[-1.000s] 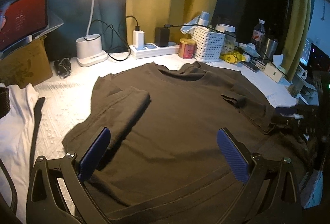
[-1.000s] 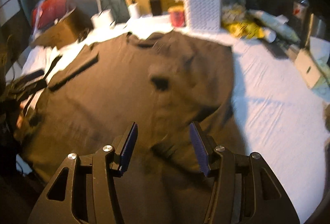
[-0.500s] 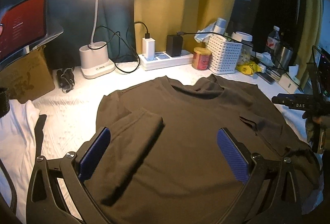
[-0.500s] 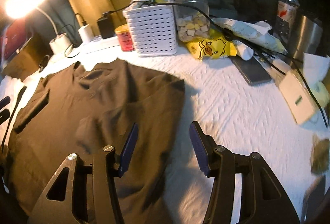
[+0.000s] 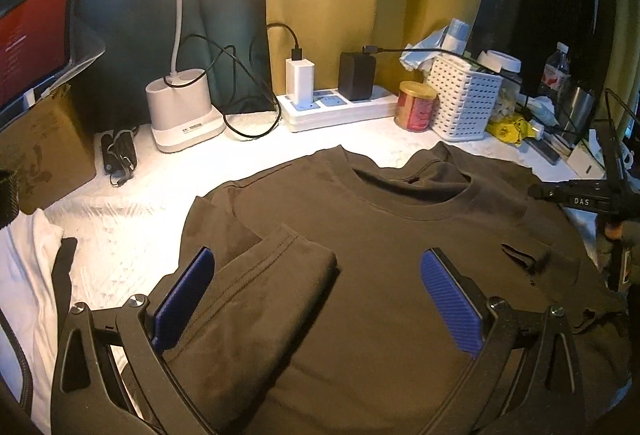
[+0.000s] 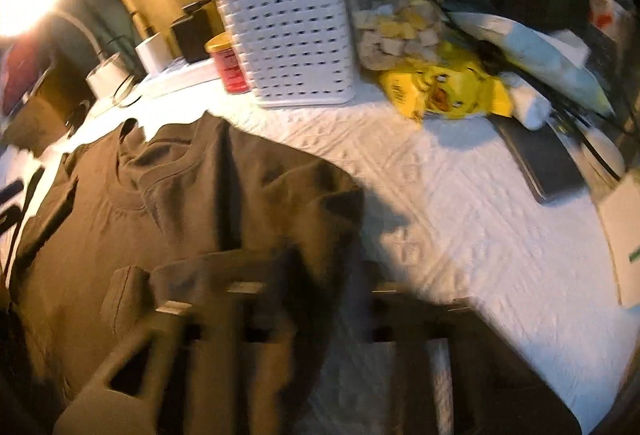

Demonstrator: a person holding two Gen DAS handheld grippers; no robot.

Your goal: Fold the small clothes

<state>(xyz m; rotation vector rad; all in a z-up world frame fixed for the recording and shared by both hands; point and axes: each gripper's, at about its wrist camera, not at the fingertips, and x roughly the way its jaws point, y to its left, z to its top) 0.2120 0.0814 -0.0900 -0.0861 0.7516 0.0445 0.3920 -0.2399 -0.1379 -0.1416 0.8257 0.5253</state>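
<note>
Brown shirt (image 5: 392, 275) fills the middle of the frame on the white cover, both sleeves look tucked in, left gripper (image 5: 320, 299) spread wide holding nothing, right gripper (image 6: 304, 315) too blurry to tell, so next probably grab the hem.

We see a matt brown cloth T-shirt (image 5: 380, 275) with stitched hems, lying on a white cloth cover (image 6: 460, 227) with a raised, quilted pattern. The left gripper (image 5: 316, 299) has matt black plastic arms, and its pads (image 5: 450, 299) are ribbed blue. The basket (image 6: 292, 43) is white perforated plastic, and the tin (image 5: 416, 111) looks glossy.
</note>
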